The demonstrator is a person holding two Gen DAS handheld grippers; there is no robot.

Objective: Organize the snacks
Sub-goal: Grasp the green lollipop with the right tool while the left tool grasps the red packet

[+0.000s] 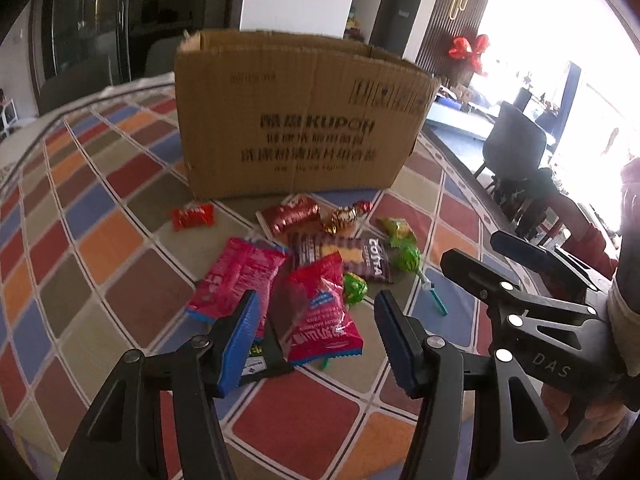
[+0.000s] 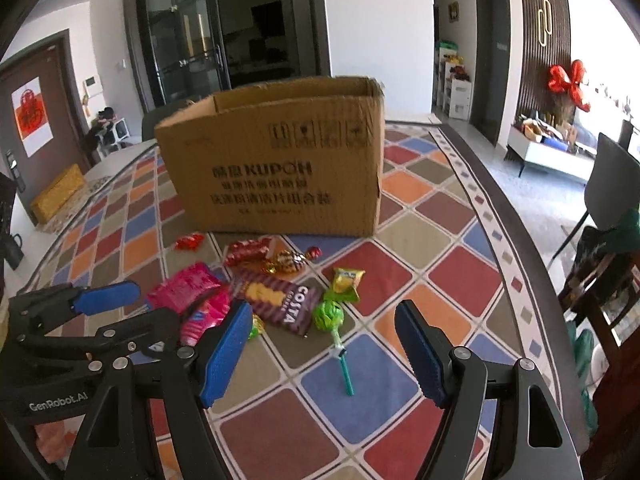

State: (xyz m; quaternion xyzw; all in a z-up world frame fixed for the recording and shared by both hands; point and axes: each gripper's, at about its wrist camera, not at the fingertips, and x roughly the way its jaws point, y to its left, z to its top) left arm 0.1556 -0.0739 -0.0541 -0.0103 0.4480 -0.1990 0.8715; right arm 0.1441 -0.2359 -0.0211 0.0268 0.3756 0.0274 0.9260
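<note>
Cardboard box [image 2: 280,160] behind scattered snacks [image 2: 276,300]

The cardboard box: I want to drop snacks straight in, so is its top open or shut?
Open. The cardboard box stands upright, its top flaps not closed; the inner wall shows below the rim.

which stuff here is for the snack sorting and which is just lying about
For the job:
- open brown cardboard box
- pink foil snack packets
- brown Costa biscuit pack
- green lollipop on a teal stick
- gold-wrapped candy
- small red wrapped candy

Just about:
- checked tablecloth
- dark chair
- red bow balloon
</note>
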